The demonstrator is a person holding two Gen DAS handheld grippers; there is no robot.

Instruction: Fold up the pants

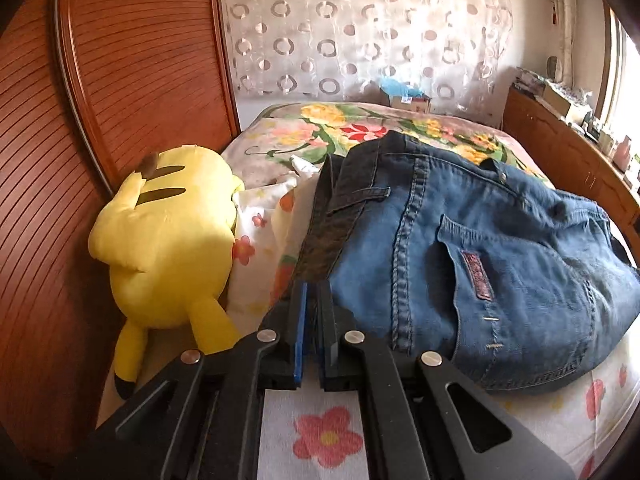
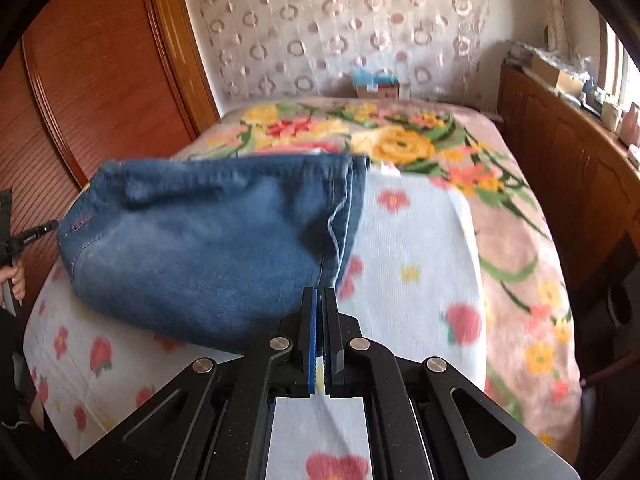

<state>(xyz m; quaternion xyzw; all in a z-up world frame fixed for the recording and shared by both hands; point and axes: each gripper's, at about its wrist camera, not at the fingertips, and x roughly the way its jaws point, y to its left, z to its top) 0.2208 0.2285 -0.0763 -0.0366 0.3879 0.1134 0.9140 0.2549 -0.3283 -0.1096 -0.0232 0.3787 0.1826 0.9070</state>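
A bed [image 2: 516, 240] fills the middle of the room, covered by a pink floral blanket [image 2: 400, 140] with a white flowered sheet [image 2: 416, 248] laid over its near part. Along the left stands a reddish wooden wardrobe [image 1: 132, 60] with slatted doors. Behind the bed hangs a sheer curtain [image 1: 360, 28] patterned with rings, daylight glowing through it. On the right runs a low wooden cabinet [image 2: 560, 140], its top crowded with small items, below a bright window [image 1: 624, 68].

The reddish patch [image 1: 477, 275] on the jeans [image 1: 460, 248] pocket carries lettering too blurred to read.
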